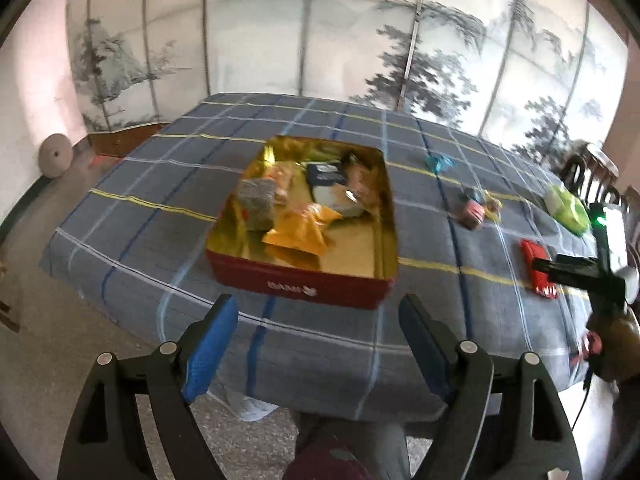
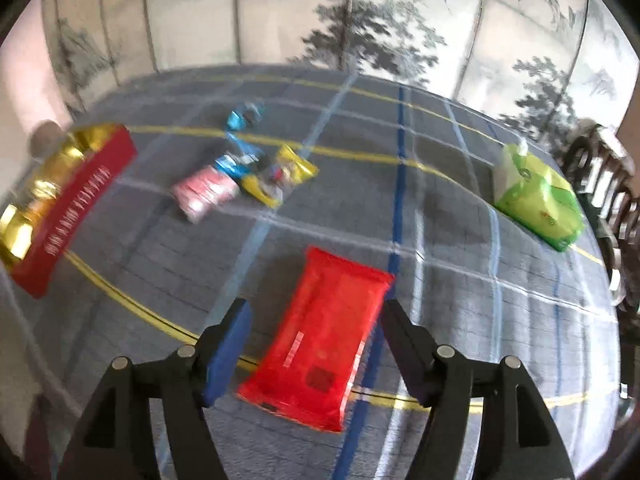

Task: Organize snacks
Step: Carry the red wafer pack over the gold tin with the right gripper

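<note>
A red tin (image 1: 304,286) with a gold inside holds several snack packets and stands mid-table; its red side also shows in the right wrist view (image 2: 76,204). My left gripper (image 1: 318,344) is open and empty, hovering in front of the tin at the table's near edge. My right gripper (image 2: 316,344) is open, its fingers on either side of a red snack packet (image 2: 324,344) lying flat on the cloth, apart from it. The red packet (image 1: 538,270) and the right gripper (image 1: 538,266) above it show in the left view.
A pink packet (image 2: 204,192), a yellow packet (image 2: 286,174) and blue wrapped sweets (image 2: 244,116) lie loose between tin and red packet. A green tissue pack (image 2: 538,200) lies at the right. The blue plaid tablecloth (image 2: 440,240) covers the table. Chairs stand at the right edge.
</note>
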`<state>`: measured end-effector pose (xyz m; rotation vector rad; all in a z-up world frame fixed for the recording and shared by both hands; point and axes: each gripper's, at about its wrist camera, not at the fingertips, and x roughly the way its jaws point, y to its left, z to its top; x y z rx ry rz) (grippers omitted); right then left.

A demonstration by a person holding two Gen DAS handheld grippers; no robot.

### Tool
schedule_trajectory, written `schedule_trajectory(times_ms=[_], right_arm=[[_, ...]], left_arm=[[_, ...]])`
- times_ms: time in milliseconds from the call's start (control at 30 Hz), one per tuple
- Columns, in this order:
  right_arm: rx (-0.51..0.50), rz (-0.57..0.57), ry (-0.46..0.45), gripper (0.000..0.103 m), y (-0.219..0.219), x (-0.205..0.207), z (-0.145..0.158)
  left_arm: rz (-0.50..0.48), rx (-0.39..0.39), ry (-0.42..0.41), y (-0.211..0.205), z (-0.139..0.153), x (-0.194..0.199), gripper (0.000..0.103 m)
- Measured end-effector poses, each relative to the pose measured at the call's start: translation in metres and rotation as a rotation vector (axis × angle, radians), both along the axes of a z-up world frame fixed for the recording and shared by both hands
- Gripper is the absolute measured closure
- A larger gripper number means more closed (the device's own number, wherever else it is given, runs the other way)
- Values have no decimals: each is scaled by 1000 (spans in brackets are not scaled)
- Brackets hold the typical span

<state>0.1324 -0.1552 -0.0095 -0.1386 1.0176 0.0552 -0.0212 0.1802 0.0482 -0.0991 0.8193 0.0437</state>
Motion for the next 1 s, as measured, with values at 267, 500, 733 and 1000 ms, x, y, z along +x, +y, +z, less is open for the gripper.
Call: schedule_trajectory(times_ms=[267, 500, 733, 1000], right_arm=[[138, 7, 27, 57, -5, -1, -13], [257, 186, -78, 58, 58, -15, 44], [381, 379, -77, 58, 164, 9, 84], [386, 441, -4, 58, 245, 59, 69]], left_arm=[[-18, 66, -49, -1, 0, -14, 24], [3, 56, -43, 11, -8, -25, 24], [18, 66, -16, 17, -12, -30, 20], [58, 152, -16, 24, -11, -32, 1]])
